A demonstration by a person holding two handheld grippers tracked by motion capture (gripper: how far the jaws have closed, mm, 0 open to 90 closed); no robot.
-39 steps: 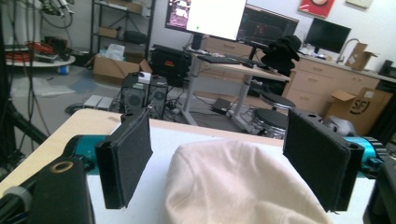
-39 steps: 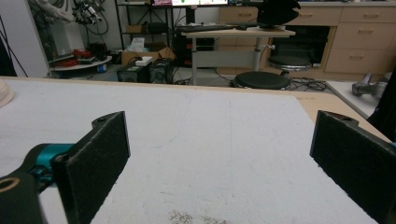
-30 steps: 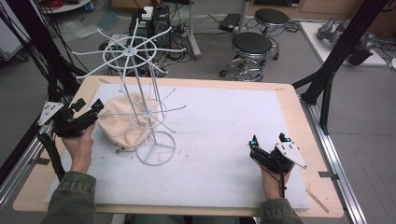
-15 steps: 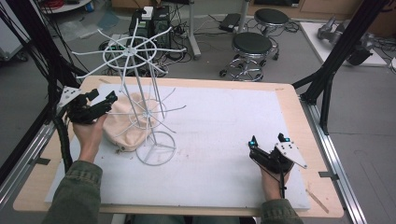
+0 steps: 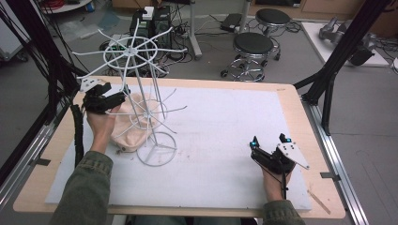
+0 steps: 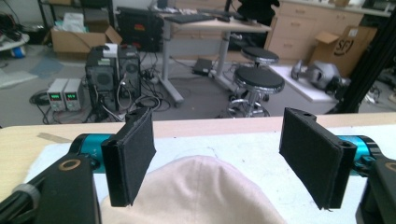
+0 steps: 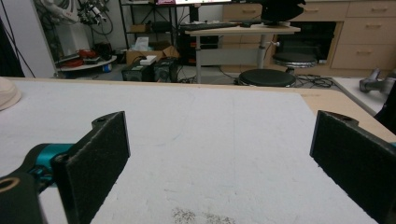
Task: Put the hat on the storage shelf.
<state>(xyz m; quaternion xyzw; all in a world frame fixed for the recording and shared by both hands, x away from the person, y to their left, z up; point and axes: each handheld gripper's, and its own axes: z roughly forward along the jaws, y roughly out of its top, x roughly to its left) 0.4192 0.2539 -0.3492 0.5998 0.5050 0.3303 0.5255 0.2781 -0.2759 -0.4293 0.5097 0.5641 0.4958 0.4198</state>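
High view. Item: pale beige soft fabric cap [image 5: 129, 126], lying crown-up on the white foam-like mat [image 5: 225, 140] that covers the light wooden worktop [image 5: 56, 154], partly behind the wires of a white wire hat stand with a round base and a spoked top ring [image 5: 145, 108]. Judged light, limp and easily creased; it should fold under a pinch, so take it by the brim or a gathered fold of the crown, clear of the stand's wires, which could snag it. The left gripper [image 5: 105, 101] hovers at the cap's far left edge, its fingers spread wide with nothing between them. The right gripper [image 5: 270, 145] rests on the mat near the right front, well apart from the cap, fingers wide, holding nothing.

Left gripper view. The cap's domed crown [image 6: 201, 191] sits low between the two black padded fingers [image 6: 130, 158]; they are apart from the cloth.

Right gripper view. Bare mat [image 7: 210, 140], slightly speckled, between the spread fingers [image 7: 98, 158]; the cap's edge [image 7: 8, 93] lies far left. Room: black round stools [image 5: 253, 44], computer cases [image 6: 109, 70], desks, cables on a grey floor.
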